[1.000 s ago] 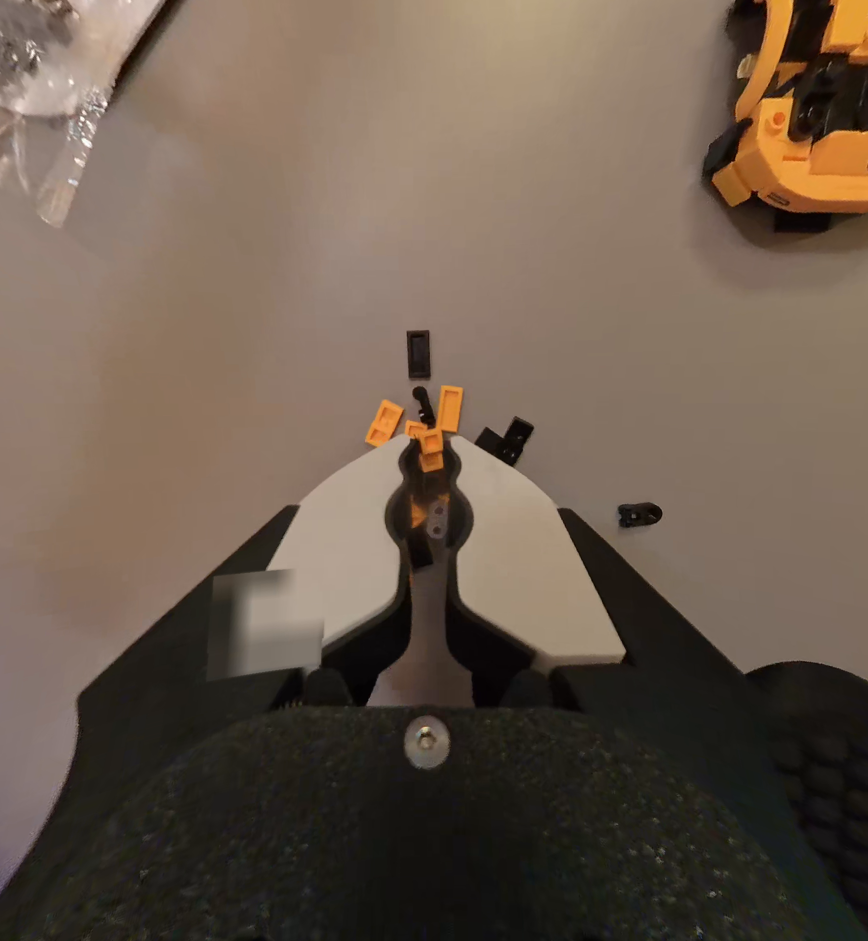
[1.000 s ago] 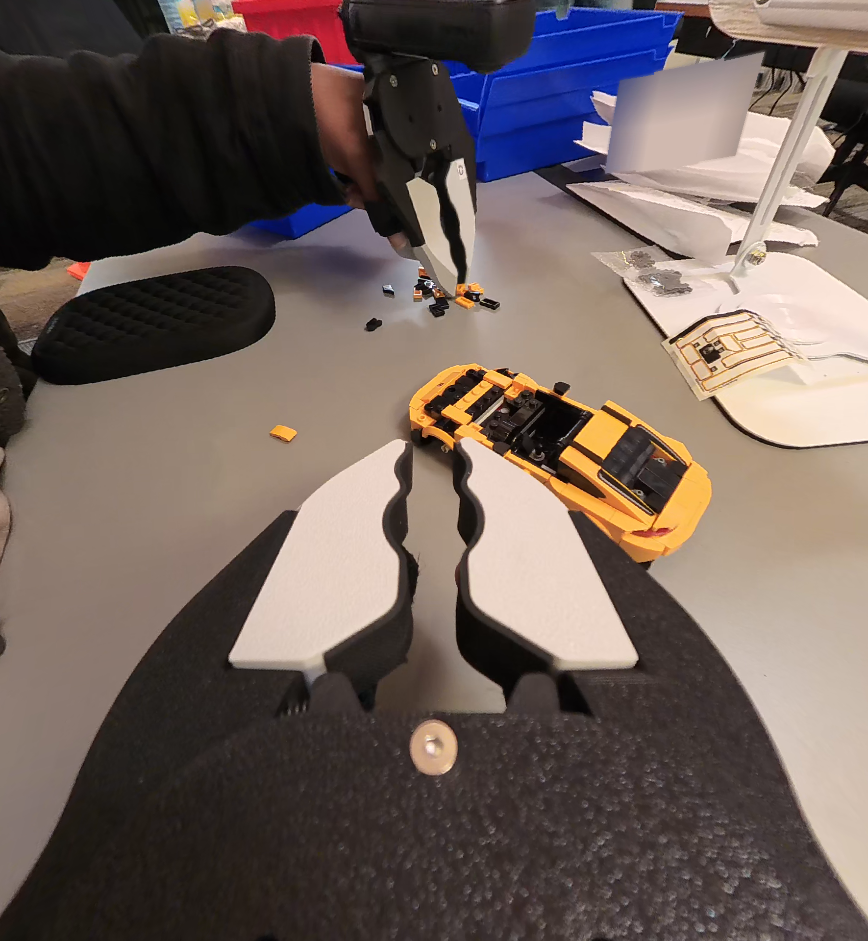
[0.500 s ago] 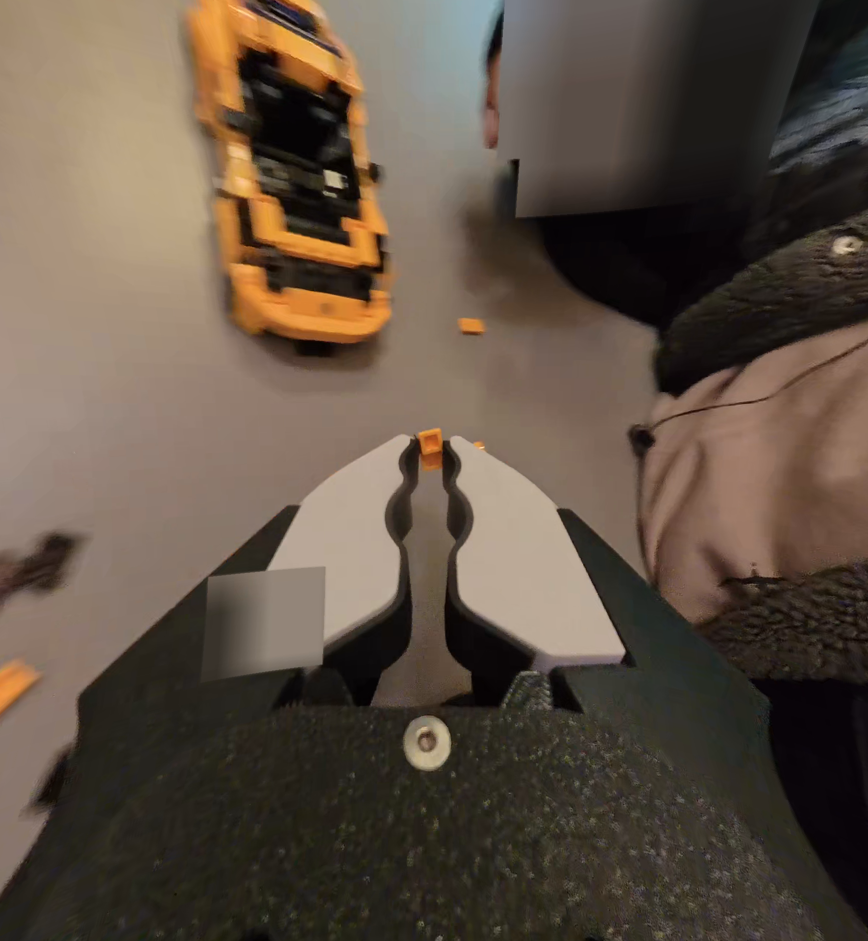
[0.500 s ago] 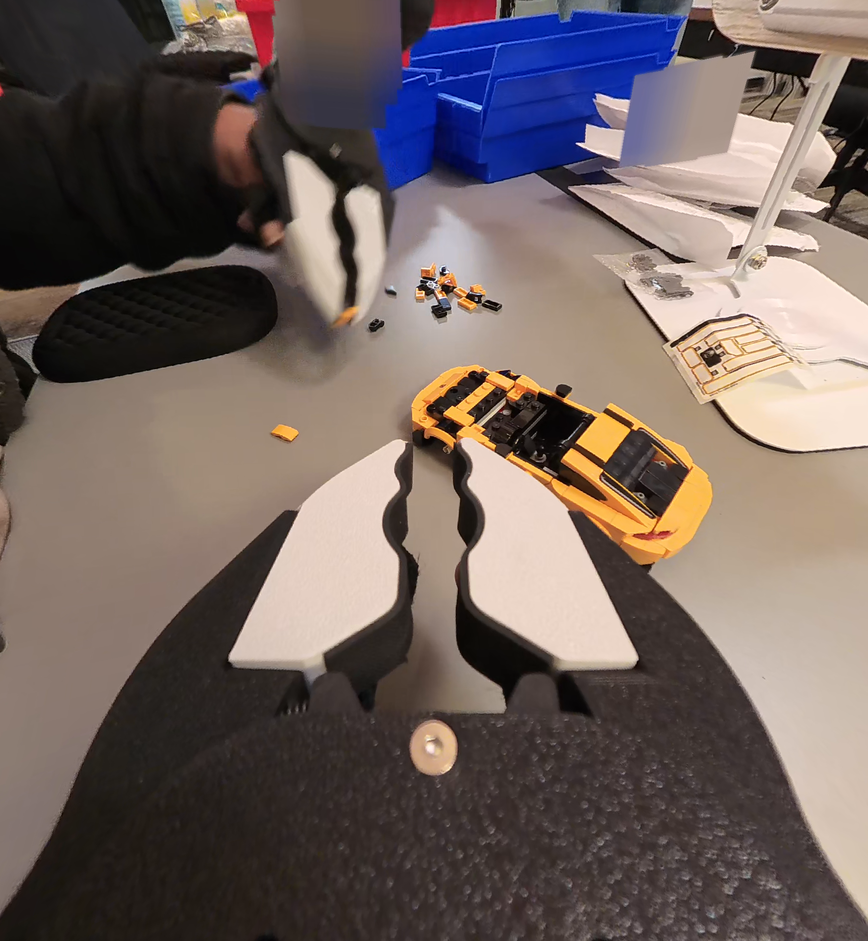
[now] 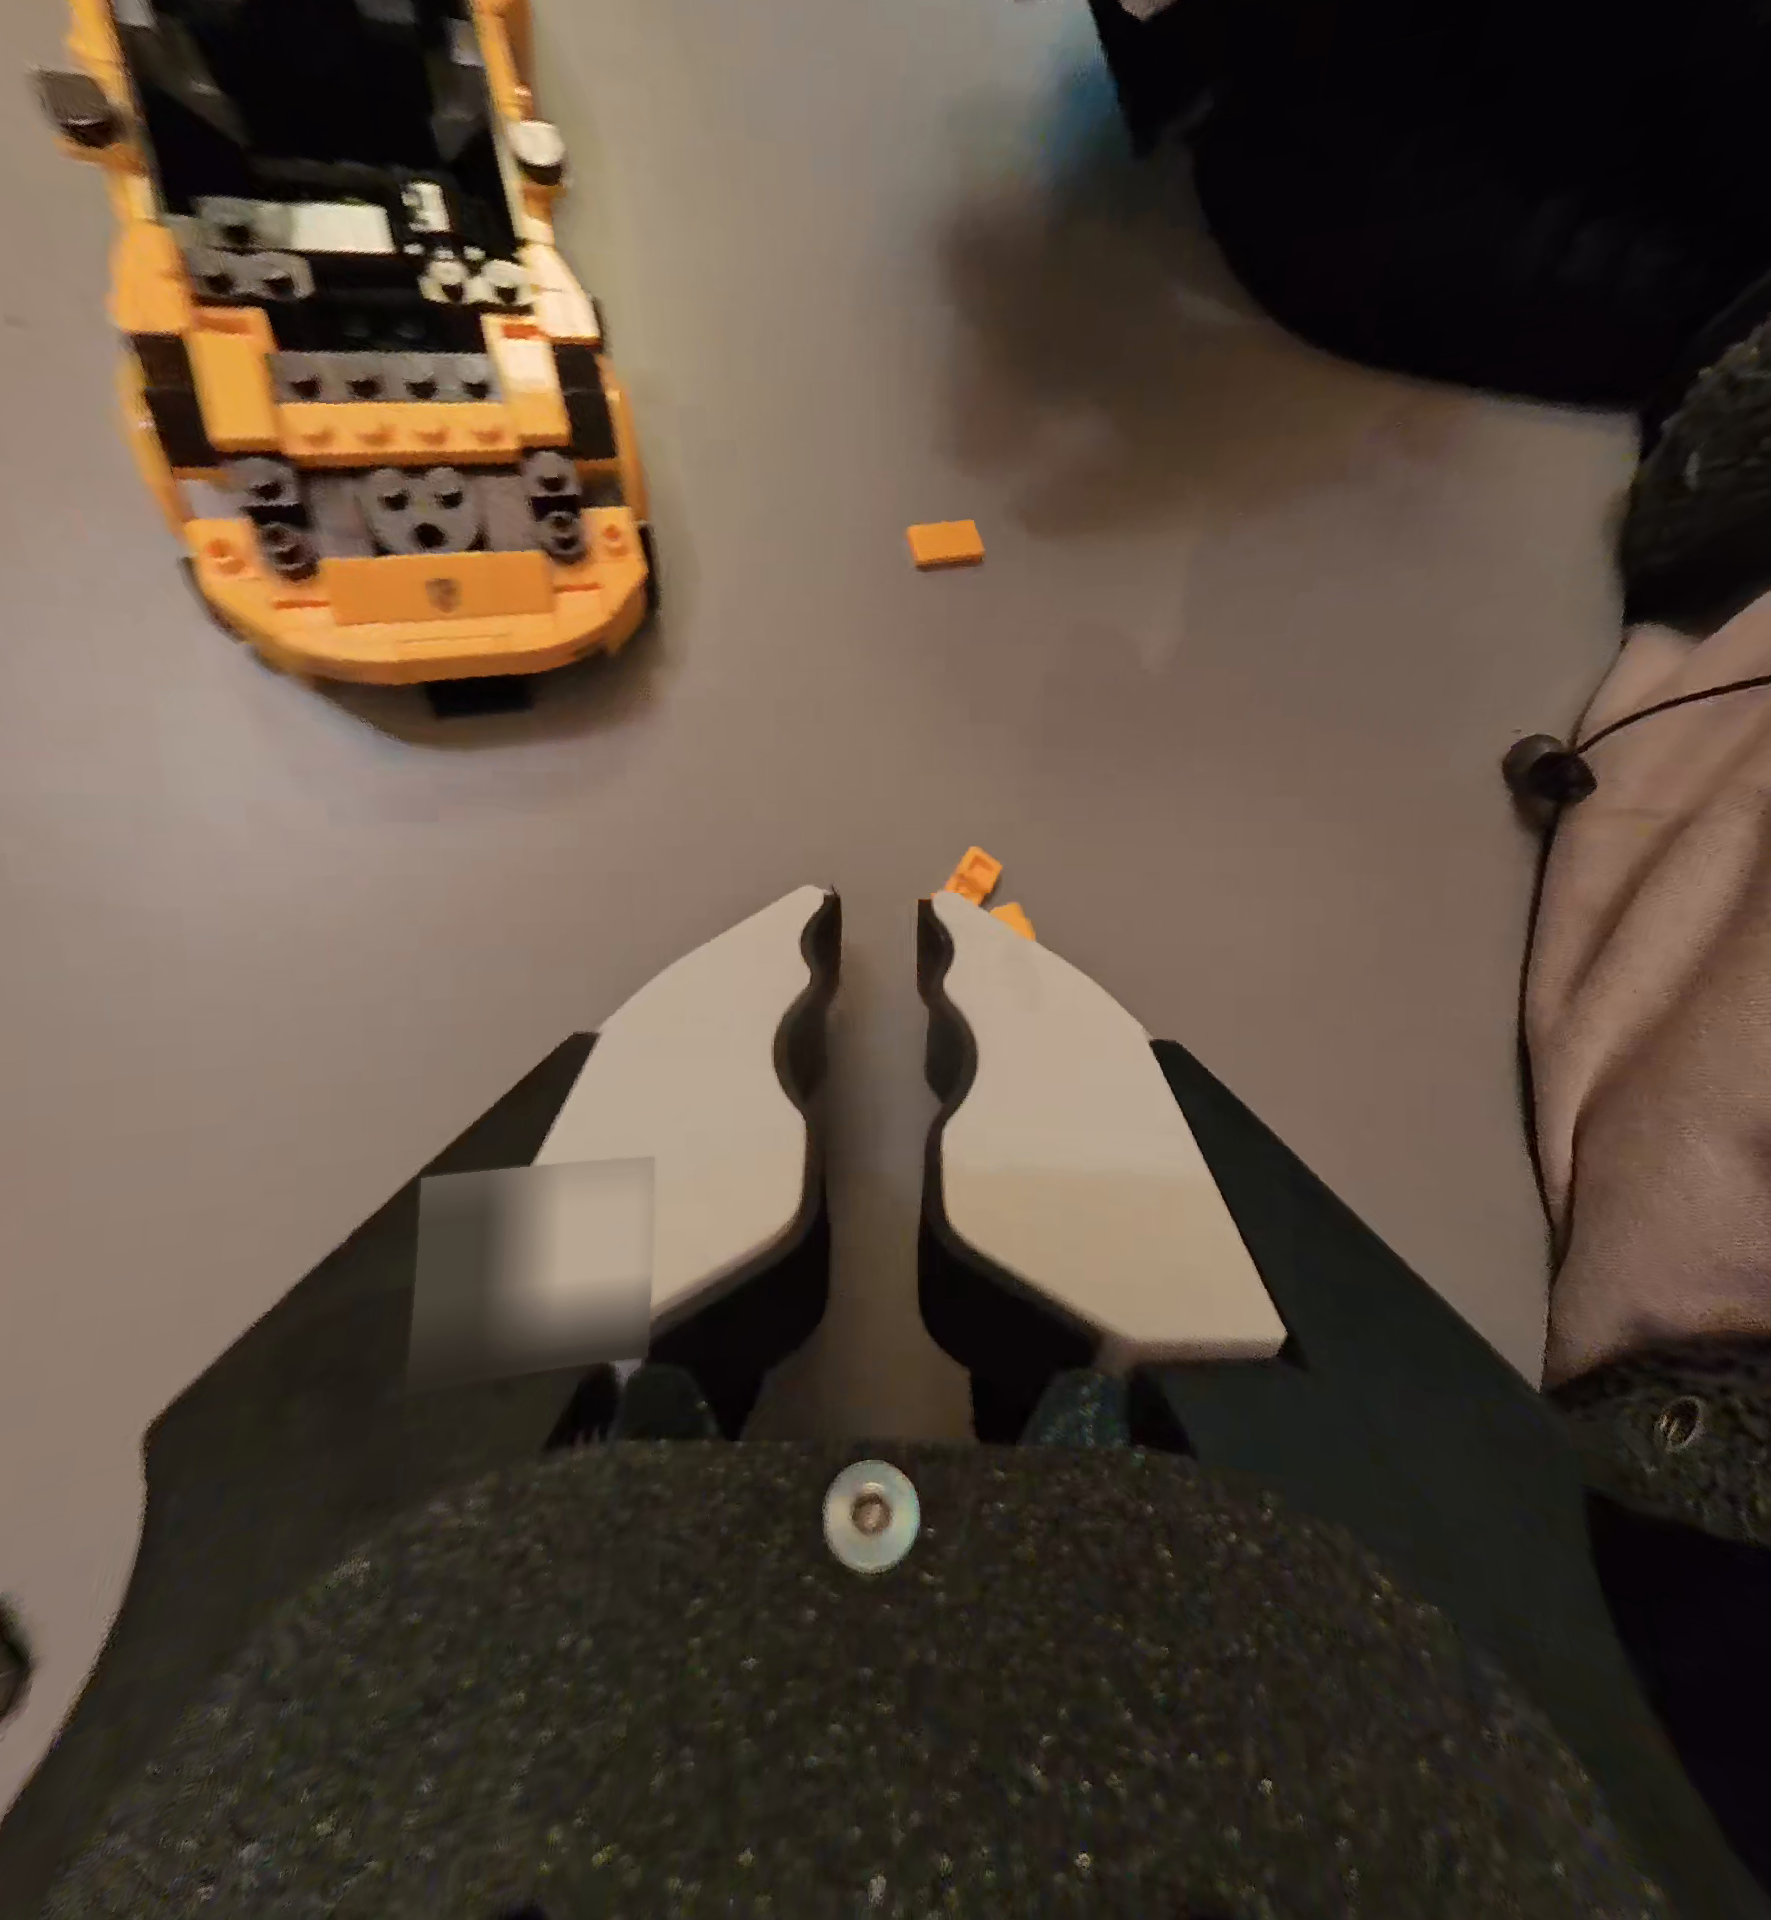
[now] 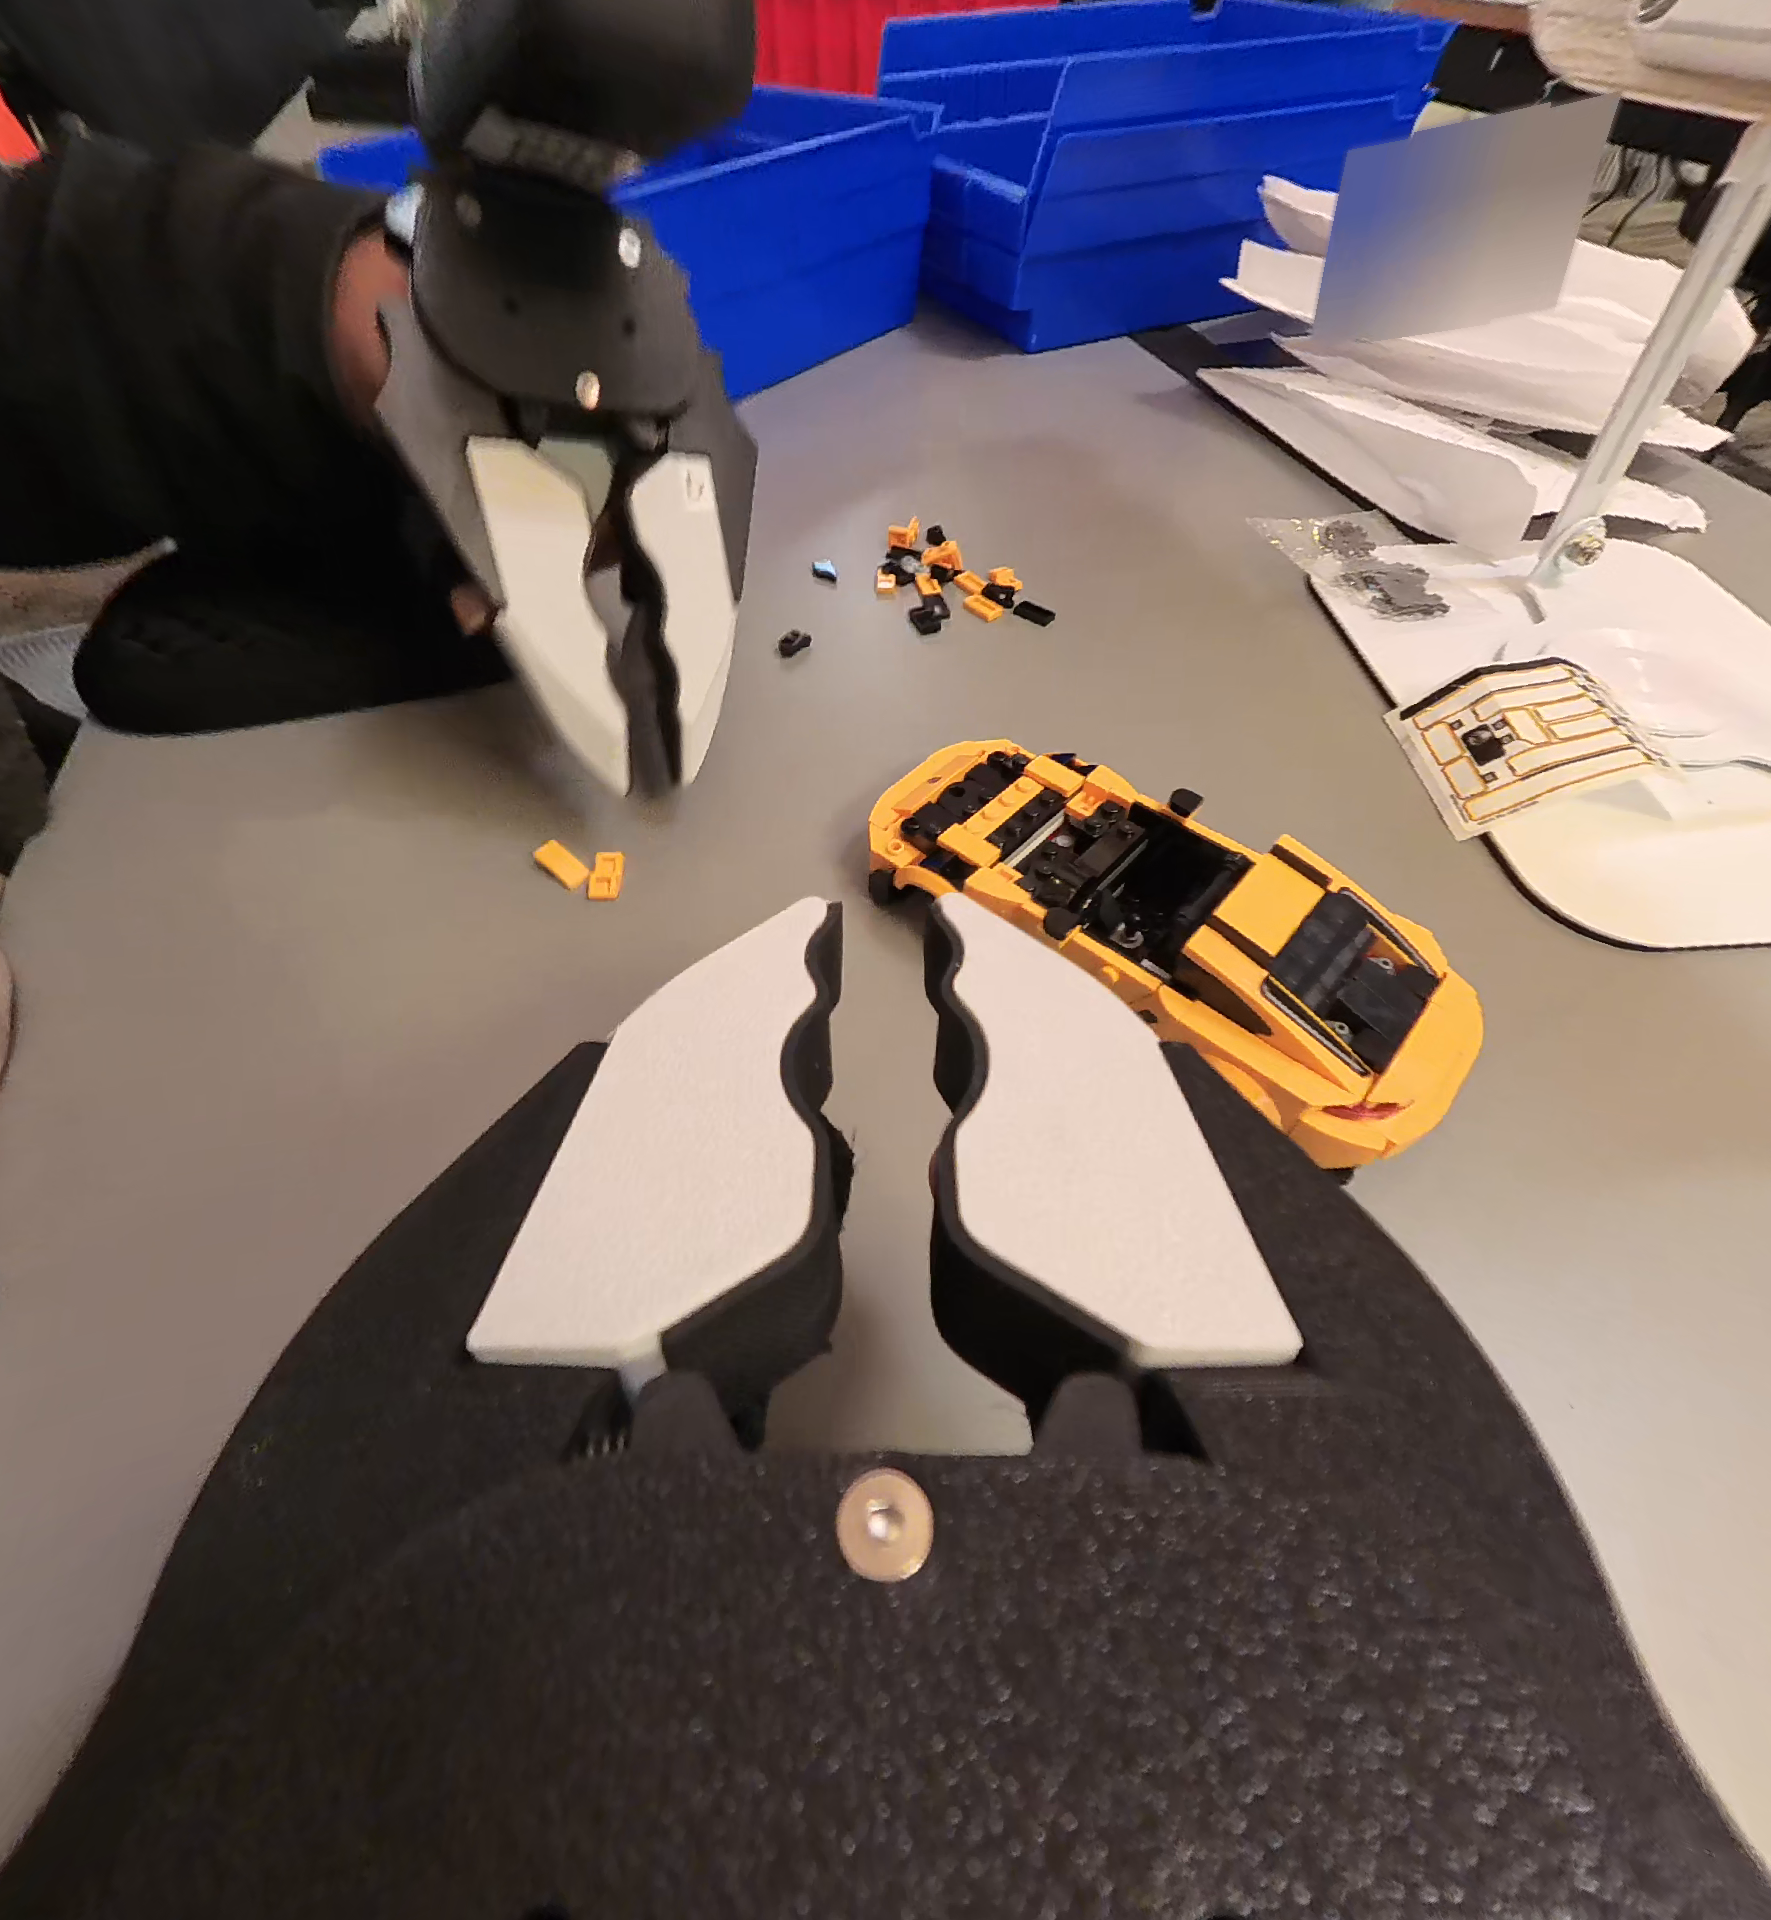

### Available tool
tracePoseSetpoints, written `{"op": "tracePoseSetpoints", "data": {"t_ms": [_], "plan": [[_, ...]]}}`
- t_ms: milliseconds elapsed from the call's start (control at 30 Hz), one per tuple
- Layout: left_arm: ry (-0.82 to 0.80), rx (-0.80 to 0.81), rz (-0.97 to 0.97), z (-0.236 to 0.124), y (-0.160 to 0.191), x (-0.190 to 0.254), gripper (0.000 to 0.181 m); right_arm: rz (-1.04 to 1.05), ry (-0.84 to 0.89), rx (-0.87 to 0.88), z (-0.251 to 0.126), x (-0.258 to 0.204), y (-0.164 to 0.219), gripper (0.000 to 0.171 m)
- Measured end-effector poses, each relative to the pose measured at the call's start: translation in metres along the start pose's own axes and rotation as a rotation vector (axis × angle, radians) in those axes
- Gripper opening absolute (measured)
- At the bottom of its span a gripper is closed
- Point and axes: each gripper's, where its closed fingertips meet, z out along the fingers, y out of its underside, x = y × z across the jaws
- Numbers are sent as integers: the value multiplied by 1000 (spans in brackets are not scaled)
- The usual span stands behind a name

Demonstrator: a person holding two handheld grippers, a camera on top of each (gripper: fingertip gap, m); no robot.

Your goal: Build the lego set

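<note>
Now that the left gripper [image 5: 878, 914] is standing with its jaws apart, the small orange plate [image 6: 606, 875] it was carrying from the far pile [image 6: 948, 587] is lying beside another plate near the worktop's left edge, short of the car [image 6: 1161, 935], while the right gripper [image 6: 883, 920] is idling, jaws parted and empty.

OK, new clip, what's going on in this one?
A person is building an orange Lego car with two handheld grippers. The left gripper hangs over the grey table, open and empty, just above two small orange pieces. The right gripper is open and idle near the car's nose. A pile of loose orange and black pieces lies farther back, in front of blue bins.
</note>
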Motion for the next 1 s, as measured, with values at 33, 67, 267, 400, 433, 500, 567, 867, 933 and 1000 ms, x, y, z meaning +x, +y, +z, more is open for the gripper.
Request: {"op": "tracePoseSetpoints", "data": {"t_ms": [33, 67, 267, 400, 433, 500, 567, 867, 933, 1000], "plan": [[-15, -3, -2, -3, 2, -3, 12, -17, -4, -10, 1, -2, 1, 15], [-29, -11, 0, -5, 4, -5, 12, -43, -12, -19, 4, -7, 1, 14], [-20, -36, 26, -1, 14, 8, 12, -310, -135, -240, 46, -64, 20, 16], [-42, -42, 44, 1, 17, 9, 12, -301, -184, -405, 69, -80, 37, 15], [-43, -30, 37, -1, 17, 9, 11, -301, -198, -439, 72, -83, 39, 15], [-50, -12, 37, -4, 17, 11, 11, -299, -210, -487, 77, -85, 40, 15], [-53, 3, 47, -7, 18, 13, 11, -277, -216, -529, 84, -86, 39, 15], [-71, 95, 173, -14, 19, 31, 13, -156, -291, -558, 86, -89, 38, 0], [-124, 81, 217, -13, 22, 27, 14, -95, -282, -486, 81, -86, 28, 0], [-159, 49, 207, -11, 27, 19, 14, -132, -237, -437, 83, -79, 21, 0]]}}
